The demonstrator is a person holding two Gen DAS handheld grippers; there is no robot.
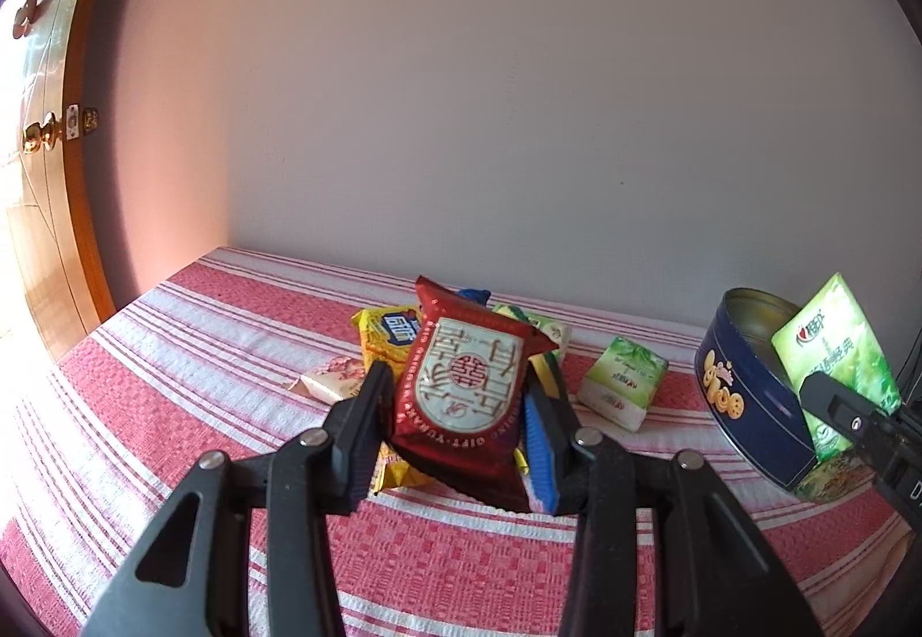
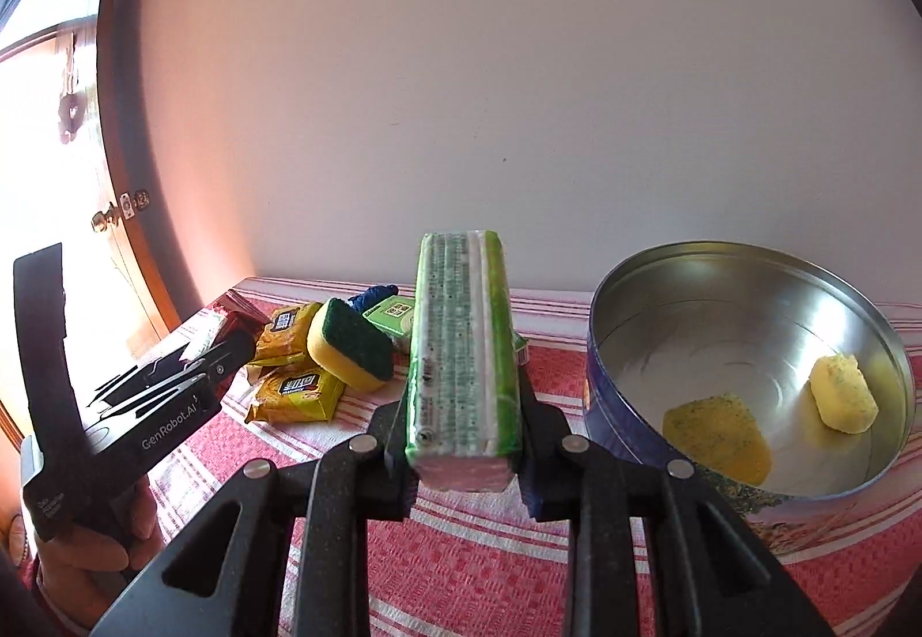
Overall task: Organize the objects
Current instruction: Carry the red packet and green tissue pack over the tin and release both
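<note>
My left gripper (image 1: pixel 461 395) is shut on a red packet with a white emblem (image 1: pixel 461 395), held just above the pile of snack packets (image 1: pixel 389 334) on the striped cloth. My right gripper (image 2: pixel 461 406) is shut on a green tissue pack (image 2: pixel 461 349), held upright left of the round blue tin (image 2: pixel 749 377). The tin holds one yellow sponge piece (image 2: pixel 841 395) and its reflection. In the left wrist view the tin (image 1: pixel 743 395) is at the right with the green pack (image 1: pixel 835 366) over its rim.
A green-yellow sponge (image 2: pixel 351 343), yellow packets (image 2: pixel 299 389) and a small green pack (image 2: pixel 392 317) lie at the back left. Another green tissue pack (image 1: pixel 622 383) and a pale packet (image 1: pixel 334 377) lie on the red-striped cloth (image 1: pixel 173 377). A wall stands behind; a wooden door (image 1: pixel 46 176) is at left.
</note>
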